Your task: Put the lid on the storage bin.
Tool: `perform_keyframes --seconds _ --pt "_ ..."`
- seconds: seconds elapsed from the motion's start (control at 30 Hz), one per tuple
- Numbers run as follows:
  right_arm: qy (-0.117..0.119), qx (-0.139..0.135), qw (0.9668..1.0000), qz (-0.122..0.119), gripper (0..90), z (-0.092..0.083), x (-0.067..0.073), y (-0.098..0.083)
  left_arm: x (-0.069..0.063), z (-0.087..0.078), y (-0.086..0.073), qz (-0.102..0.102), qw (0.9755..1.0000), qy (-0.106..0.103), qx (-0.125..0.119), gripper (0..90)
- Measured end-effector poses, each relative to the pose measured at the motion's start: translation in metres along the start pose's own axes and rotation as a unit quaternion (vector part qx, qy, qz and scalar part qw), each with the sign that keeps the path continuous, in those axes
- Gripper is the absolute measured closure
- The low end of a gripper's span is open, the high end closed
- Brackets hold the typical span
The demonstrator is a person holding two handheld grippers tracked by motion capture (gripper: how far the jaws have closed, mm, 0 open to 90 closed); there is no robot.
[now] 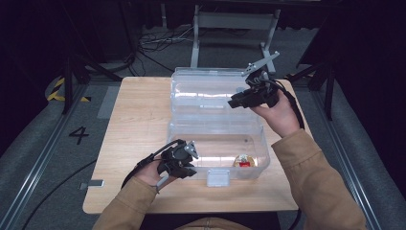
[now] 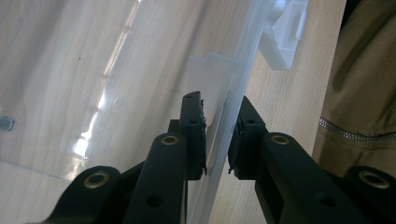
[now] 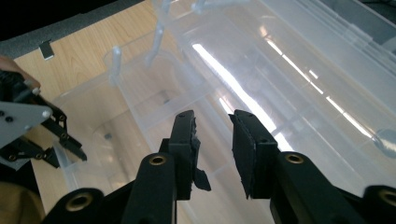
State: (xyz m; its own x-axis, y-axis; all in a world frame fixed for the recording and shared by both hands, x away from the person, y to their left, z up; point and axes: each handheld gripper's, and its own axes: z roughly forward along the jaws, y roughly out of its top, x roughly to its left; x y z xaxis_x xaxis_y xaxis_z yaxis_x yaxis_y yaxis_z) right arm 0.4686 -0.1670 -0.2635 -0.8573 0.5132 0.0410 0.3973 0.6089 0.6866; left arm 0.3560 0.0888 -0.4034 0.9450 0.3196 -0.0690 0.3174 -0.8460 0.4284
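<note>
my left gripper straddles the front wall of the clear plastic storage box on the pale wooden table, pads near but whether pressing i cannot tell; my right gripper hangs part-open, holding nothing, over the raised lid; if the left slips, the box could skid

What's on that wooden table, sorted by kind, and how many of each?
Clear plastic boxes, lid open: 1
Small round red-and-gold objects inside the box: 1
Hand-held black tools: 2, the left tool straddling the box's front wall, the right tool above the open lid
Total: 4
</note>
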Motion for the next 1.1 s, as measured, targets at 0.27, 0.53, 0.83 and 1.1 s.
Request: perform_keyframes --seconds 0.27,0.53,0.83,1.1 --pt "0.003 0.006 0.9999 -0.015 69.6 0.024 -0.004 0.013 0.001 0.0 0.0 -0.006 1.0 -0.003 0.001 77.8" --pt "0.009 0.024 0.9995 -0.017 69.7 0.043 -0.006 0.017 0.001 0.0 0.001 -0.011 0.9999 -0.008 0.003 77.6" --pt "0.029 0.039 0.9986 -0.021 76.3 0.057 -0.005 0.016 0.001 0.0 0.001 -0.012 0.9999 -0.008 0.003 77.5" --pt "0.015 0.01 0.9993 -0.034 67.5 0.048 -0.003 0.018 0.001 0.0 0.001 -0.013 0.9999 -0.008 0.003 77.5"
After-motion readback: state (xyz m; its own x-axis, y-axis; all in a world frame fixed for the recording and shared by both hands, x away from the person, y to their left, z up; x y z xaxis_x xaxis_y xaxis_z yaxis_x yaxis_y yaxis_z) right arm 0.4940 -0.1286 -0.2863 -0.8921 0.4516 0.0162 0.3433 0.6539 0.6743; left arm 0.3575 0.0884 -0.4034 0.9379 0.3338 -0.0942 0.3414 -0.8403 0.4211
